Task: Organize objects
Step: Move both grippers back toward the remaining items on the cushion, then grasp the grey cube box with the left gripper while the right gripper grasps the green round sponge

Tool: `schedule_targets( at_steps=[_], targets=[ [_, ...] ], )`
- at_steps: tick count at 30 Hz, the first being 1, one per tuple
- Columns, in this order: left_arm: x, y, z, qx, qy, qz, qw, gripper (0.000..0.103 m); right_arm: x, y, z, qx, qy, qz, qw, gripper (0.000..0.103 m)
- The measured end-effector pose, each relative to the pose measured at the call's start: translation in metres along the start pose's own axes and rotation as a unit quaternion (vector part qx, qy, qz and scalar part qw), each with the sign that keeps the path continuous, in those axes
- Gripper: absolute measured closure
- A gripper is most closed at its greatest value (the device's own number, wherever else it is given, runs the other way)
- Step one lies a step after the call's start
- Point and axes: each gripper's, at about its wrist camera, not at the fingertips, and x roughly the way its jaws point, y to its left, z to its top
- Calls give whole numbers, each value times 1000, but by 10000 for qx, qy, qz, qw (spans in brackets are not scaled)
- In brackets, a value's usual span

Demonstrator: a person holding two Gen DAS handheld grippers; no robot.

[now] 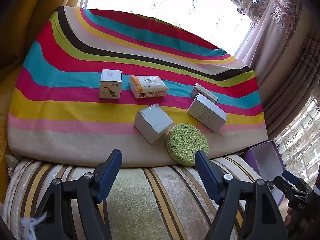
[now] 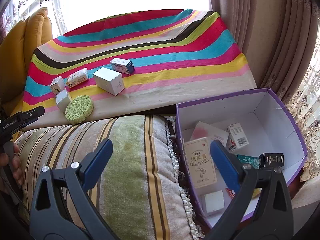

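Left wrist view: both tongs, left tongs (image 1: 158,164) and right tongs (image 2: 161,152), are held wide and empty, so the round green sponge (image 1: 187,144) on the striped cloth (image 1: 60,92) is judged next for the purple cardboard box (image 2: 288,116).

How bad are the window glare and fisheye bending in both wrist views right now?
Left wrist view: the window is blown out white, yet the green sponge and boxes stay sharp; the striped cloth bows strongly. Right wrist view: same white glare up top, purple box walls curve, its contents are readable, dark corners from vignetting.
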Motion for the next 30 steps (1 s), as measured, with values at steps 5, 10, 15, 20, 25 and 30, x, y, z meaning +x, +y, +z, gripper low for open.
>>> schedule_targets(
  at_steps=[5,10,15,20,25,30],
  targets=[
    [21,-3,14,416,280,255,9984,36,6,26,8,-281,17,131,9995,4],
    [40,-2,29,755,482,437,9950,37,18,55,14,-594,119,314,9977,4],
    [58,-3,40,1142,692,500,9898,37,35,86,16,-930,261,485,9941,4],
    [76,-11,44,1522,912,465,9830,51,52,115,21,-1249,346,587,9898,4],
    [77,-8,48,1365,833,340,9866,51,70,136,26,-1475,530,746,9848,4],
    [65,10,48,801,544,363,9946,51,89,153,31,-1498,699,941,9817,4]
  ],
)
